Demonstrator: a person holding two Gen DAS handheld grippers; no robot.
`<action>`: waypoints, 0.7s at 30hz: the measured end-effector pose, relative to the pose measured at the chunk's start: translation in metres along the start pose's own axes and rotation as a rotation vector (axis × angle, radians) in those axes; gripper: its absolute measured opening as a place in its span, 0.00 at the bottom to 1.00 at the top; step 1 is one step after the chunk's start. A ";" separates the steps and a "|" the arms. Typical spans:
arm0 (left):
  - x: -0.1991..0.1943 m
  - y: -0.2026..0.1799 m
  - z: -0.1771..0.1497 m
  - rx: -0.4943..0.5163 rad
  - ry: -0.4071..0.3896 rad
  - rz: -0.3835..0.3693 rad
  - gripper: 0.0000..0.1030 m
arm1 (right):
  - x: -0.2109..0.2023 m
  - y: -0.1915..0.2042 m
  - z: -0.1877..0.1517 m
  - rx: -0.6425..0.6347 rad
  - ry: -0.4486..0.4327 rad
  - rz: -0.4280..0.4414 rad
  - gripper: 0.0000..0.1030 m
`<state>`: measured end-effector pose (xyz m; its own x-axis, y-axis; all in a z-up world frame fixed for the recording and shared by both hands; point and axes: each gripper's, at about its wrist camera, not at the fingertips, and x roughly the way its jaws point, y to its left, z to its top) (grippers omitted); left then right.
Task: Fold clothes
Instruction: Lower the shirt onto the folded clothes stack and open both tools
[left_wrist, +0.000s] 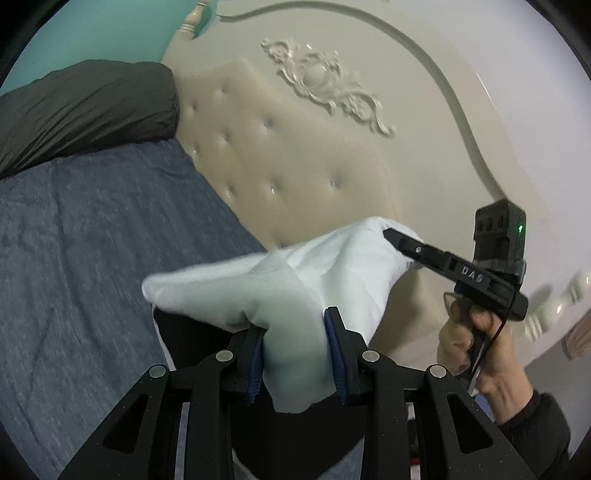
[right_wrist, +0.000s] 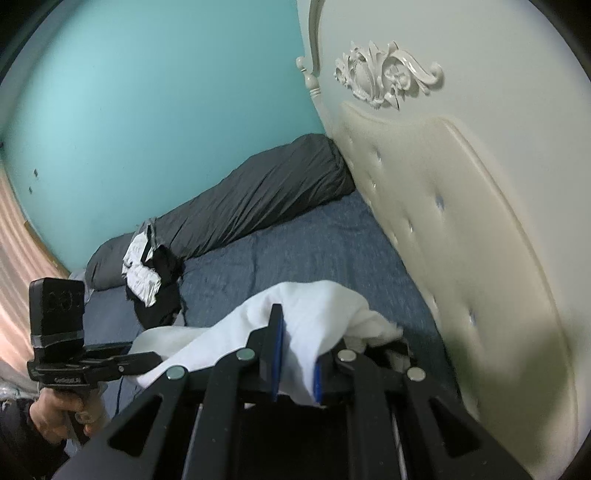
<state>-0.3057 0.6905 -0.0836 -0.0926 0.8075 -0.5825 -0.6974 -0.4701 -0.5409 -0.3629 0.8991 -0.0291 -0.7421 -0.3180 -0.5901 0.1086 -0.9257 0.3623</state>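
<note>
A white garment (left_wrist: 295, 280) is held up in the air above the blue bed (left_wrist: 92, 240), stretched between both grippers. My left gripper (left_wrist: 295, 332) is shut on one bunched end of it. My right gripper (right_wrist: 295, 354) is shut on the other end of the white garment (right_wrist: 314, 314). In the left wrist view the right gripper (left_wrist: 391, 236) grips the cloth's far corner, near the headboard. In the right wrist view the left gripper (right_wrist: 155, 356) shows at the lower left, its tip hidden in the cloth. Black fabric hangs below the white cloth.
A cream tufted headboard (left_wrist: 295, 155) stands close behind the garment. A dark grey rolled duvet (right_wrist: 258, 199) lies along the teal wall (right_wrist: 147, 110). A pile of black and white clothes (right_wrist: 151, 273) sits on the bed beside the duvet.
</note>
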 end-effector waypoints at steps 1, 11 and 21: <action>-0.001 -0.002 -0.008 0.001 0.010 -0.002 0.32 | -0.004 -0.002 -0.007 0.003 0.013 0.002 0.12; 0.005 -0.002 -0.089 -0.036 0.088 -0.011 0.32 | -0.027 -0.021 -0.092 0.078 0.116 0.022 0.12; 0.011 0.005 -0.129 -0.127 0.125 -0.021 0.32 | -0.037 -0.034 -0.137 0.155 0.172 0.042 0.12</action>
<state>-0.2181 0.6513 -0.1711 0.0154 0.7711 -0.6365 -0.6019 -0.5012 -0.6217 -0.2487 0.9143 -0.1189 -0.6138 -0.3978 -0.6819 0.0237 -0.8727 0.4877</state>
